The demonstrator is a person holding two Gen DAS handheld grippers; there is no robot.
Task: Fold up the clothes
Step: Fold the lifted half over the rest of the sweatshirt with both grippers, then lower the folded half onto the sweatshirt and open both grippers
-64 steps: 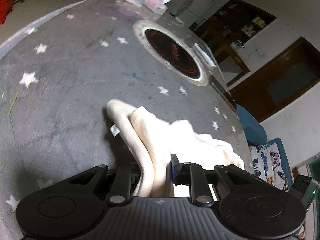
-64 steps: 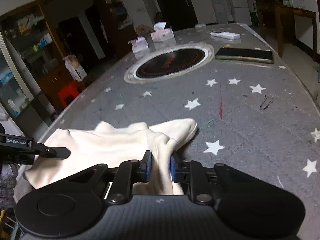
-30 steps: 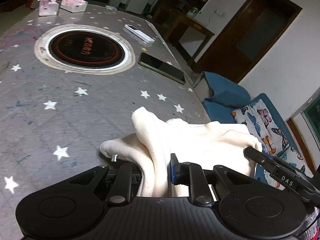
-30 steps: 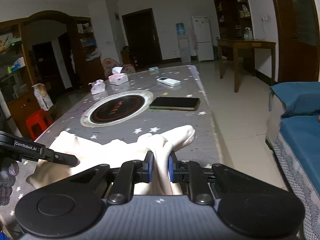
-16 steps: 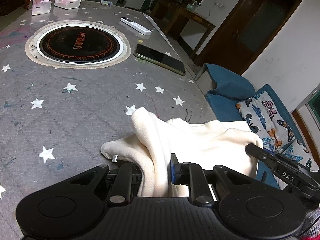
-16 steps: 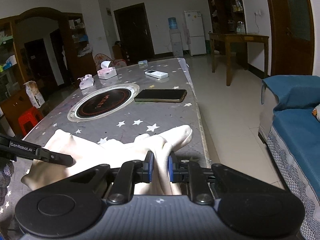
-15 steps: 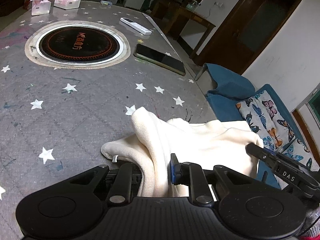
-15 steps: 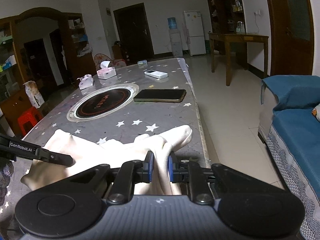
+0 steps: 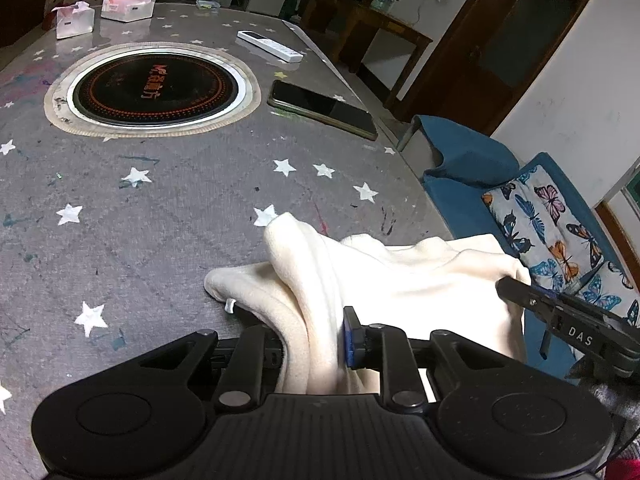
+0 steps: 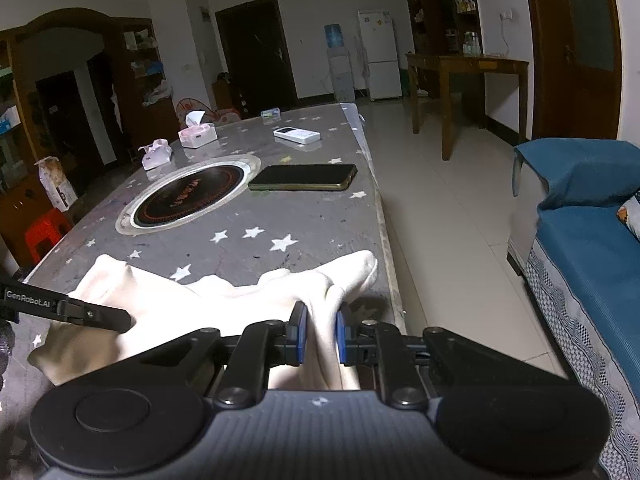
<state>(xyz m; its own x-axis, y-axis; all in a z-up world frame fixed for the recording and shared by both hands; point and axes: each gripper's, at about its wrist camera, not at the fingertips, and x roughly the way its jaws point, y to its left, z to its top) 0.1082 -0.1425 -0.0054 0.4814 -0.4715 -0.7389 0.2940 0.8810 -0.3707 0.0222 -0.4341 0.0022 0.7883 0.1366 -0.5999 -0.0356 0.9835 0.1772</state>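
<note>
left gripper [image 9: 310,344]: fingers closed on a bunched fold of the cream garment [image 9: 400,276]; grip unchanged from half a second ago.
right gripper [image 10: 318,334]: fingers clamped on the opposite bunched edge of the same garment; also unchanged.
garment position: stretched between both grippers at the near end of the worktop [image 9: 160,208], its far corners resting on the star-print cover; the near part appears to hang off the edge, though the gripper bodies hide it.
change: two seconds ago the cloth lay further in on the worktop; it has since been drawn back toward the near edge and spread wider, then held almost still.
task meaning: the garment is judged tensioned and ready to be laid flat for the first fold; no fold is made yet.
beyond the garment: phone [image 10: 304,178], round hob inset [image 9: 154,88], remote [image 9: 270,46], tissue boxes [image 9: 128,6], all well apart from the cloth.
</note>
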